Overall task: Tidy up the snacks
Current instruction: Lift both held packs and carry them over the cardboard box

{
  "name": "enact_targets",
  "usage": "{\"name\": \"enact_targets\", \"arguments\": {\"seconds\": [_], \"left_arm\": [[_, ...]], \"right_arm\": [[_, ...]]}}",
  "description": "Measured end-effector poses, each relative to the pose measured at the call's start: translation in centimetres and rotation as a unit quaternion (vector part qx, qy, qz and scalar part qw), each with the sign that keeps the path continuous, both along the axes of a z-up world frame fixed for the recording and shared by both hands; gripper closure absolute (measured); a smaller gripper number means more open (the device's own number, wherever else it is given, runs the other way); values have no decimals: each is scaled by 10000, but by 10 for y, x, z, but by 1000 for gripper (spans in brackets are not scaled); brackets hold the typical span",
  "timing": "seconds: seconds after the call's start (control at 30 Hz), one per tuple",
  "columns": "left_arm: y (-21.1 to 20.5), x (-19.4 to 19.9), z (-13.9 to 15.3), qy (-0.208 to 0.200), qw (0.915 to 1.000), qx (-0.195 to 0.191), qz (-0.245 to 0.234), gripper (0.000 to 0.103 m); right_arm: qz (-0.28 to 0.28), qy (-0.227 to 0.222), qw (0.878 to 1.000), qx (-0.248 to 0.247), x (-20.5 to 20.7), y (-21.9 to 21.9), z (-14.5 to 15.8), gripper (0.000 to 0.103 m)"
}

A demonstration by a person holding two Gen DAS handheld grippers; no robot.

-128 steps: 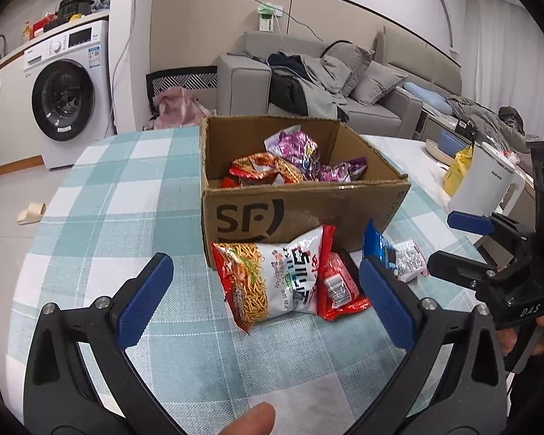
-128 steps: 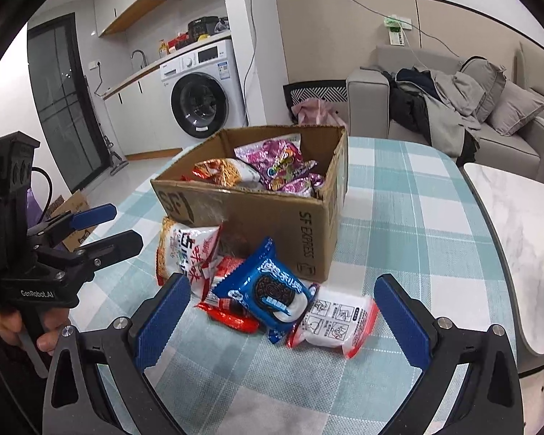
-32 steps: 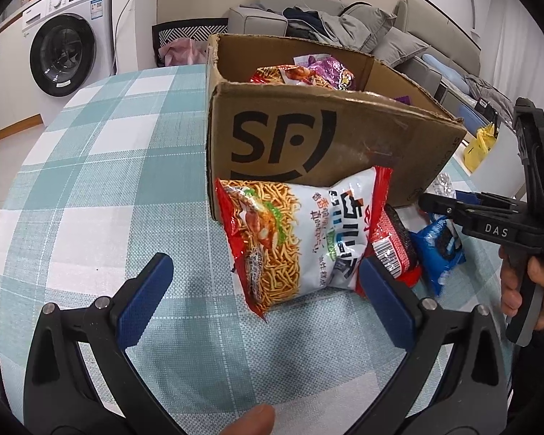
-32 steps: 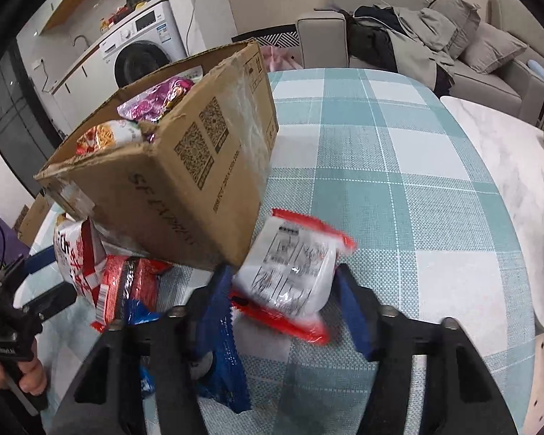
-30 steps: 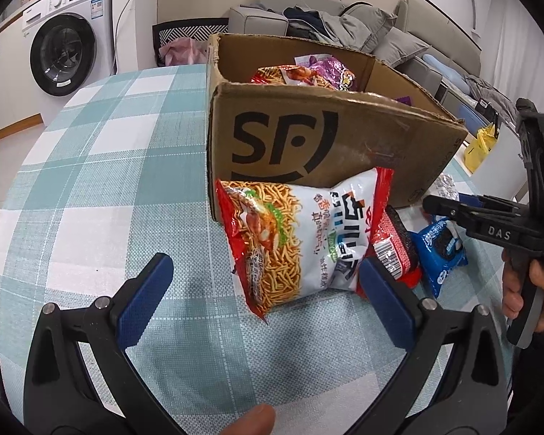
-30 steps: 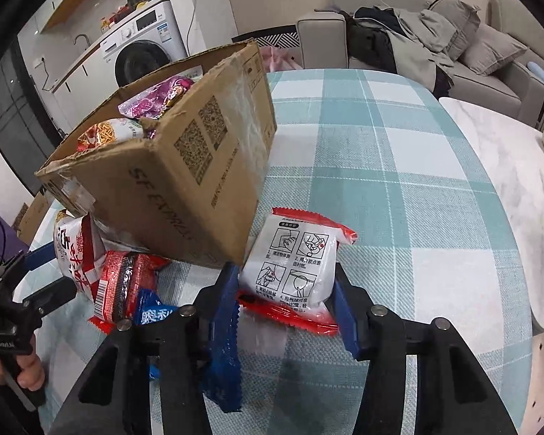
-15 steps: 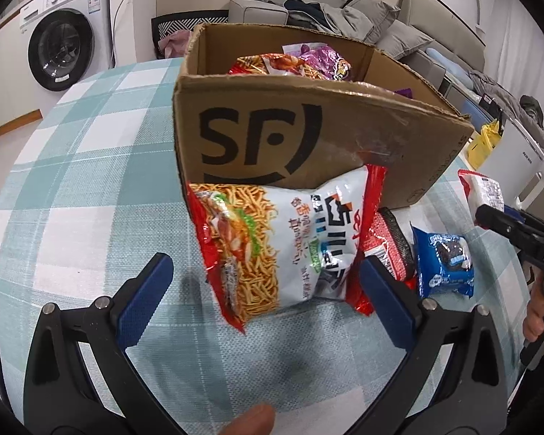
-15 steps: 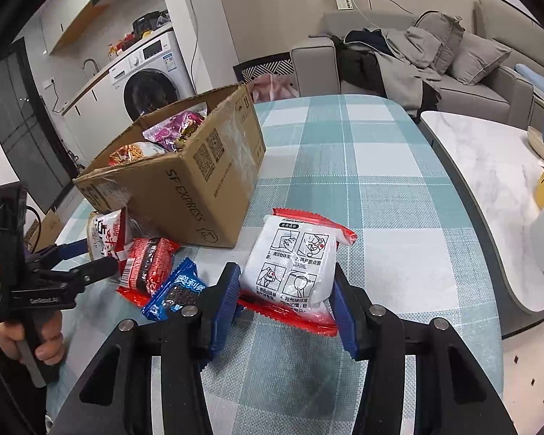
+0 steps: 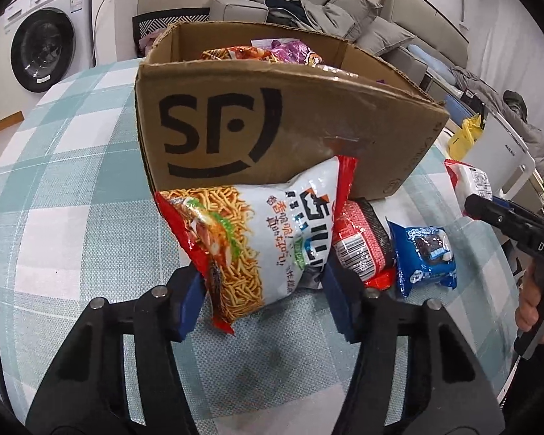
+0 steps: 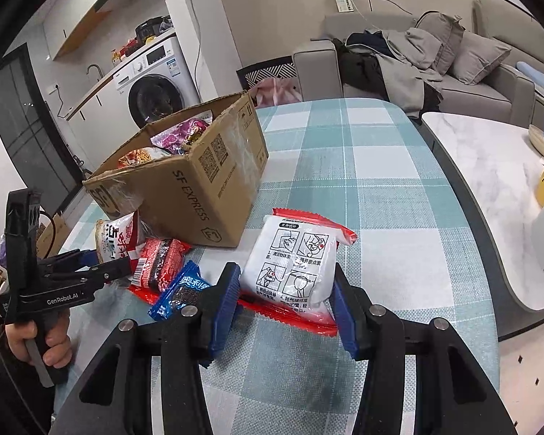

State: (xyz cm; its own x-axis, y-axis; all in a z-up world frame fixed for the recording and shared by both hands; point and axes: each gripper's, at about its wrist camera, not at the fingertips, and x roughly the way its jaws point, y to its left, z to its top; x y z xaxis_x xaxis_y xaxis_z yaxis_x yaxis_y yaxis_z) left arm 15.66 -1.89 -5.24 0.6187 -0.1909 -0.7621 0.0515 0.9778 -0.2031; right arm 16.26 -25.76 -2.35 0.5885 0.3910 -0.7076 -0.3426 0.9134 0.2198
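My left gripper (image 9: 264, 299) is shut on the white and red noodle packet (image 9: 257, 239), which leans against the front of the open SF cardboard box (image 9: 272, 123). The box holds several snack bags (image 9: 272, 52). My right gripper (image 10: 283, 301) is shut on a white packet with red edges (image 10: 297, 261) and holds it above the checked tablecloth, right of the box (image 10: 199, 177). A red and black packet (image 9: 359, 243) and a blue cookie packet (image 9: 424, 253) lie on the cloth between the grippers. The left gripper also shows in the right wrist view (image 10: 101, 264).
The round table with the teal checked cloth (image 10: 362, 166) ends at a dark rim on the right. A white marble table (image 10: 489, 166) stands beyond it. A washing machine (image 10: 152, 87) and a grey sofa (image 10: 435, 65) stand behind.
My left gripper has closed on the noodle packet. My right gripper has lifted the white packet off the cloth and drawn back from the box.
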Motion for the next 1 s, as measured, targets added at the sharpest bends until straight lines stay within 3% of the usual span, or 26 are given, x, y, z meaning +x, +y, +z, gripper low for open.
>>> {"name": "enact_targets", "arguments": {"seconds": [0.73,1.0], "left_arm": [[9,-52,22,-415,9990,-103,-89,50],[12,-67,46,-714,9972,-185,-72,50]], "right_arm": [[150,-296,9994,20,-14,13,23,54],[253,-467,9986,30,-25,22,39,54]]}}
